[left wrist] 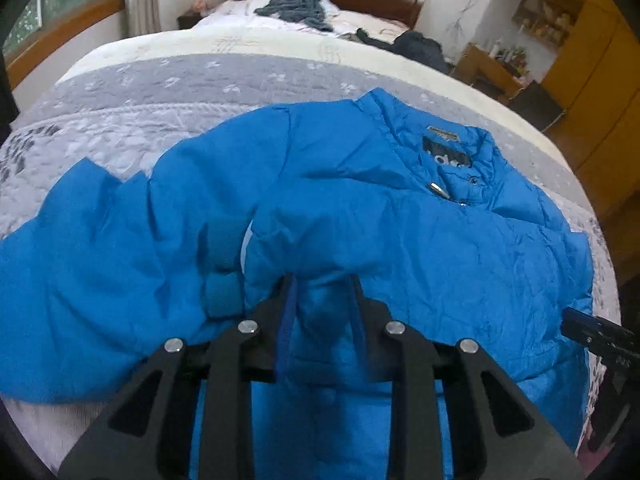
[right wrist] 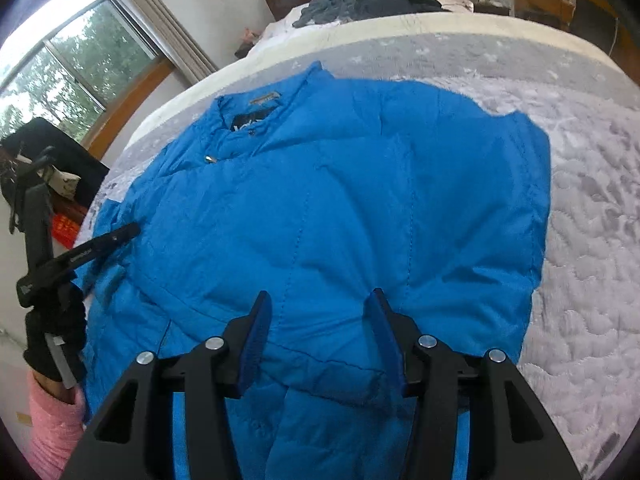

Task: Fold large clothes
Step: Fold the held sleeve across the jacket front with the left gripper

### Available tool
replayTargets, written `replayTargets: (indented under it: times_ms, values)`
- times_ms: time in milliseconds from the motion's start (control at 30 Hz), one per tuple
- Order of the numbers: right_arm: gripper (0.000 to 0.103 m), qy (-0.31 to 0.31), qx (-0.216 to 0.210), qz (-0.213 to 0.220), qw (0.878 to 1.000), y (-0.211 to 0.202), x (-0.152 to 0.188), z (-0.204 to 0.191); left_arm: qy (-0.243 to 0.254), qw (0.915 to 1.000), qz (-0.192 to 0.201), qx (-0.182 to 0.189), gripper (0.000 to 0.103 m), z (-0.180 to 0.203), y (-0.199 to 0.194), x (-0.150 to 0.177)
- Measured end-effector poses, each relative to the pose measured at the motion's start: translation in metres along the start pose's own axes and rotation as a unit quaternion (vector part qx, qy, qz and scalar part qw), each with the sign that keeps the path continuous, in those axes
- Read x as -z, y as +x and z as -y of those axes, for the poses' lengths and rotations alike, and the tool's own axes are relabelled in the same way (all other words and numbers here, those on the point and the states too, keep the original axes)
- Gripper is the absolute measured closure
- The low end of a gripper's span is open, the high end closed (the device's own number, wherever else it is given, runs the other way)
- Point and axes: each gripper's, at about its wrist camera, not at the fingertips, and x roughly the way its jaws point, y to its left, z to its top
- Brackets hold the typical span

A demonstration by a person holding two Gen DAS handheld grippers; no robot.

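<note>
A bright blue puffer jacket [left wrist: 400,232] lies front-up on the bed, its collar and black label toward the headboard. One sleeve is folded in across the chest. My left gripper [left wrist: 321,284] is shut on a thick fold of that jacket near its closer edge, and fabric fills the gap between its fingers. In the right wrist view the jacket [right wrist: 340,200] spreads wide. My right gripper [right wrist: 318,308] hovers open just over its lower part with nothing pinched. The left gripper [right wrist: 128,232] shows at the jacket's left edge, and the right gripper [left wrist: 572,320] shows at its right edge.
The bed's grey and white quilt [left wrist: 200,92] surrounds the jacket. Dark clothes [left wrist: 296,8] are piled near the wooden headboard. Wooden cabinets [left wrist: 580,60] stand to the right and a window [right wrist: 60,68] to the left. A black-gloved hand with a pink sleeve [right wrist: 52,420] holds the left gripper.
</note>
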Motion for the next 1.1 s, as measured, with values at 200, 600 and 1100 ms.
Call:
replayTargets:
  times_ms: [200,600,1100]
  values:
    - [0.049,-0.014,0.008,0.016,1.0,-0.015,0.003,-0.011,-0.021,0.999,0.027,0.028,0.06,-0.017,-0.037,0.007]
    - [0.04,-0.1,-0.014,-0.005,0.995,-0.018,0.025,-0.092,-0.151,0.9844,0.071,-0.055,0.043,-0.182,-0.14,0.099]
    - [0.04,-0.184,-0.028,-0.061,0.981,0.025,0.053,-0.179,-0.379,0.9159,0.131,0.014,0.05,-0.355,-0.154,0.144]
